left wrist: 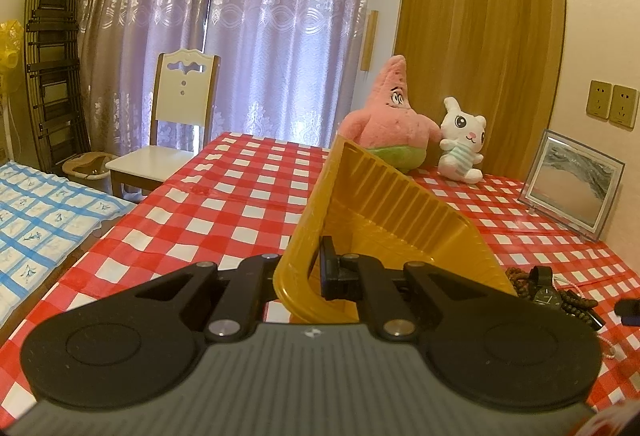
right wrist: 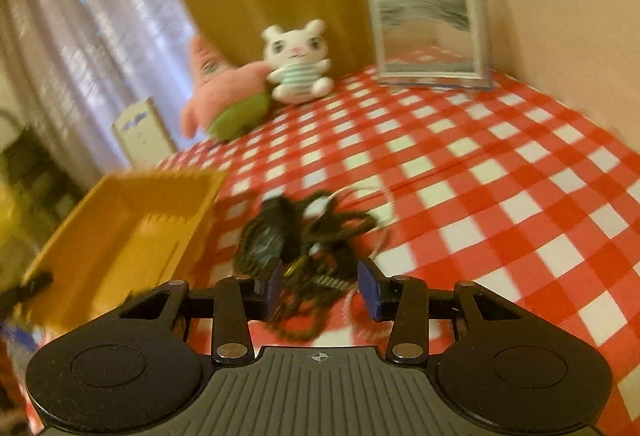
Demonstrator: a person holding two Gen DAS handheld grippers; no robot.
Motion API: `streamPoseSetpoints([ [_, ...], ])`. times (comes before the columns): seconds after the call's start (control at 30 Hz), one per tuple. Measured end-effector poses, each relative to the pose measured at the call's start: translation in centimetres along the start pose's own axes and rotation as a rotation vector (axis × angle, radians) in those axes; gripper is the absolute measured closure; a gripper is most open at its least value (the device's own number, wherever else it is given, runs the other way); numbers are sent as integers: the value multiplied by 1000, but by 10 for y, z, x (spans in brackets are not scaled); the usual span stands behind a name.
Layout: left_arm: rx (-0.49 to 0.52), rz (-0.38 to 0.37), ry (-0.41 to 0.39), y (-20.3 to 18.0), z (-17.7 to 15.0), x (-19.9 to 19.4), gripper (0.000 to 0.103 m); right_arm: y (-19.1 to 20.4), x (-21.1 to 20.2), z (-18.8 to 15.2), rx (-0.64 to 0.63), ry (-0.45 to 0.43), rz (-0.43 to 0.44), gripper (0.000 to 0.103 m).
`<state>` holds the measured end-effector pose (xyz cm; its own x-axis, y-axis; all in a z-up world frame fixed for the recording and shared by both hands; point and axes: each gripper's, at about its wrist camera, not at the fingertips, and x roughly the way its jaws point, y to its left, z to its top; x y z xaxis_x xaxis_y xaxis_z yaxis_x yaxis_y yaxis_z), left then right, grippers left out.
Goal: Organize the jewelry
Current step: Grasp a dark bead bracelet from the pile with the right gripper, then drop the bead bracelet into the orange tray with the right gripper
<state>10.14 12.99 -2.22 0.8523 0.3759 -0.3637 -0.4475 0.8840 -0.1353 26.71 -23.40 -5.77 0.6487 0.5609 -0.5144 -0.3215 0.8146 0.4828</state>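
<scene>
The left tongs (left wrist: 316, 276) pinch the wall of the tilted tray (left wrist: 384, 220). The right tongs (right wrist: 318, 286) stand open over the jewelry (right wrist: 308, 236), which lies tangled on the counter (right wrist: 500, 164) beside the tray. One strand may drag the whole tangle. Farther are two plush toys (right wrist: 296, 64), a frame (right wrist: 430, 32) and curtains (left wrist: 240, 36).

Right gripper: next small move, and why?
Probably ease the right gripper down and forward onto the jewelry pile, then close. Its jaws stand open with nothing pinched, the tangle of beads and watch lies just ahead between them, and the left gripper already grips the yellow bin by its wall, tilted beside the pile.
</scene>
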Motion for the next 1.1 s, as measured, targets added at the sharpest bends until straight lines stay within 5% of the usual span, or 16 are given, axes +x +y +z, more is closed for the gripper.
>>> streamPoseSetpoints([
  [0.33, 0, 3, 1, 4, -1, 2, 95, -49, 35, 23, 404, 28, 95, 62],
  [0.5, 0, 2, 1, 3, 0, 2, 95, -61, 47, 25, 492, 24, 108, 87],
  [0.57, -1, 1, 1, 3, 0, 2, 95, -62, 44, 25, 492, 4, 106, 96],
  [0.87, -2, 3, 3, 6, 0, 2, 95, -25, 6, 35, 304, -117, 146, 96],
  [1.1, -4, 4, 4, 8, -1, 3, 95, 38, -11, 35, 185, -101, 322, 96],
])
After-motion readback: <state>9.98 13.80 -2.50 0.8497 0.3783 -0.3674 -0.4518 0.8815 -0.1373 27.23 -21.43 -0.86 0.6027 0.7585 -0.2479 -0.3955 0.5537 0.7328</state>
